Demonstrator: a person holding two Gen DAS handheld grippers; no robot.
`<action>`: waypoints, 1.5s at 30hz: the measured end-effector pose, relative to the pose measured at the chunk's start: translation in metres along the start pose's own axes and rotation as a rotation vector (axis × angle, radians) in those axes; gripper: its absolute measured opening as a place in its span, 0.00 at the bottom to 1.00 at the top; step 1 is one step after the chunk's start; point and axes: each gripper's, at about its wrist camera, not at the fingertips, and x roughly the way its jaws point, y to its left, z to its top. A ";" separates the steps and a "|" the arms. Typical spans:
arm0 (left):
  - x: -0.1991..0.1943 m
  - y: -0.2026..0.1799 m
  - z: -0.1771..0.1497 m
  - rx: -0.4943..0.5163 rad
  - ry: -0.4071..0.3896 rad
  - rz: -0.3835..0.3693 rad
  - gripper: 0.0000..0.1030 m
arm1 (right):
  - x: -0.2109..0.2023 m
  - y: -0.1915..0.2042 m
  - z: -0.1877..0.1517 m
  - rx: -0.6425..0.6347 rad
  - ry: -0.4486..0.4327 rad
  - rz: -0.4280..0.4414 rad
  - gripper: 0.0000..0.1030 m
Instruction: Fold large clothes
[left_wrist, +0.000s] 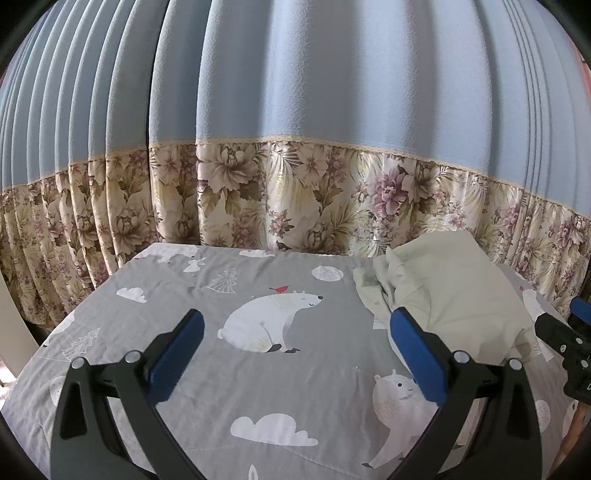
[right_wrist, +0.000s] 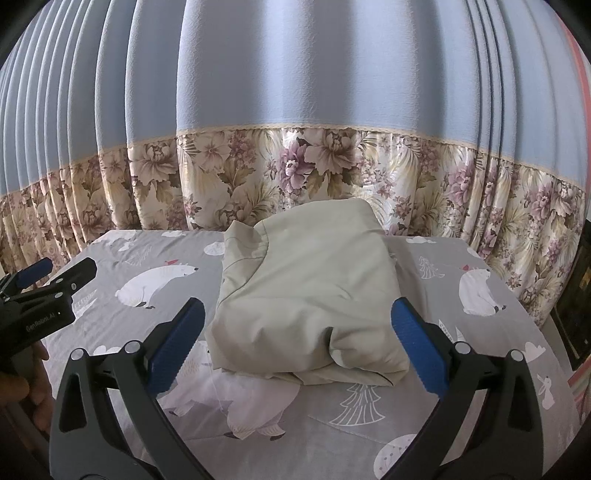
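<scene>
- A grey bedsheet (left_wrist: 207, 295) printed with white polar bears, clouds, line-drawn trees and rabbits covers the flat surface under both grippers; it lies mostly smooth, with faint creases.
- Behind the far edge of the surface hangs a pleated curtain (left_wrist: 295, 74), pale blue above, with a floral band (left_wrist: 295, 184) of beige and mauve blossoms below a thin cream trim.
- In the right wrist view a dark framed object (right_wrist: 576, 295) stands at the far right edge, too dim to identify.
- The left gripper (left_wrist: 295, 332) has its jaws spread wide, with nothing between the blue pads (left_wrist: 177, 354); only bare sheet and a polar bear print (left_wrist: 273, 321) lie ahead between them.
- The right gripper (right_wrist: 295, 332) likewise has its jaws spread apart, pinching nothing.
- The folded garment (right_wrist: 306, 291), a pale greenish-beige cloth, lies on the sheet straight ahead of the right gripper, its near edge between and just beyond the two blue pads (right_wrist: 417, 350).
- It forms a thick, roughly rectangular bundle, with soft wrinkles on top, a curved seam near its far left corner and layered edges showing at its near right corner.
- From the left gripper the garment (left_wrist: 443, 288) sits beyond and outside the right-hand jaw, partly hidden by it.
- The left gripper (right_wrist: 37, 284) shows at the left edge of the right wrist view, well apart from the garment.
</scene>
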 end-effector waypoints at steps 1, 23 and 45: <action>0.001 0.000 0.000 0.001 0.001 0.000 0.98 | 0.000 0.000 0.000 0.001 0.000 -0.001 0.97; 0.004 -0.008 -0.003 0.078 0.017 0.063 0.98 | 0.003 -0.002 -0.006 -0.019 0.009 -0.009 0.97; 0.001 -0.021 -0.003 0.100 0.041 0.013 0.98 | 0.007 -0.011 -0.008 -0.032 0.022 -0.020 0.97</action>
